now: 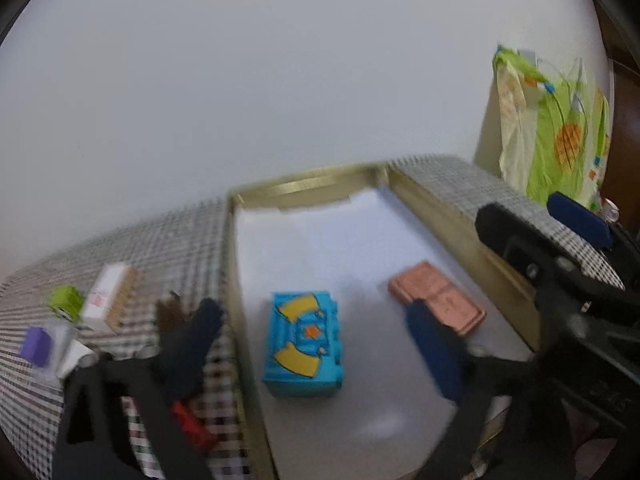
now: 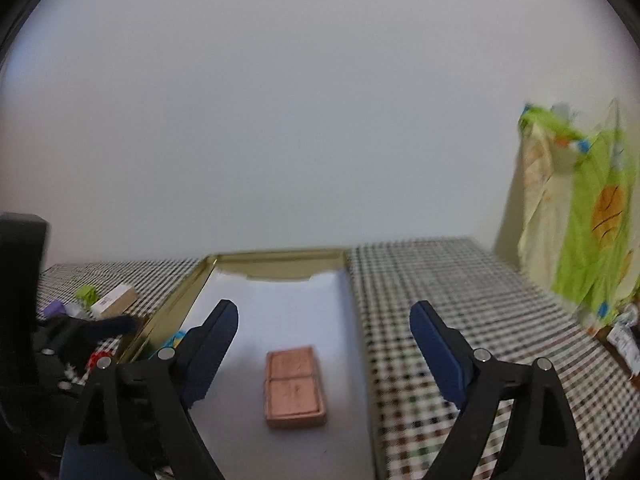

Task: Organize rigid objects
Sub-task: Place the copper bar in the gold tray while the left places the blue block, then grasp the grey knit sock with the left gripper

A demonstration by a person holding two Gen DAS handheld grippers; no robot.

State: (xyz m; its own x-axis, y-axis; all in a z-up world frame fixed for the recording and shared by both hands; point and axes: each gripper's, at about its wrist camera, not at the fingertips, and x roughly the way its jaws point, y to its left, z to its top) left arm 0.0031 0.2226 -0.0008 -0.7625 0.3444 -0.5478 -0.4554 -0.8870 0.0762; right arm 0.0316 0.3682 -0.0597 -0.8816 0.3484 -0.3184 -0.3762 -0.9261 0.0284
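Observation:
A gold-rimmed tray with a white floor lies on the checked tablecloth. Inside it sit a blue box with yellow and orange print and a flat pink box. My left gripper is open over the tray. The blue box lies between and beyond its fingers, and the pads are clear of it. My right gripper is open too, hovering just above the pink box, which lies flat on the tray floor. Neither gripper holds anything.
Left of the tray lie small items: a green cube, a white and wooden box, a purple cube and a red piece. A green patterned cloth hangs at the right. A plain wall stands behind.

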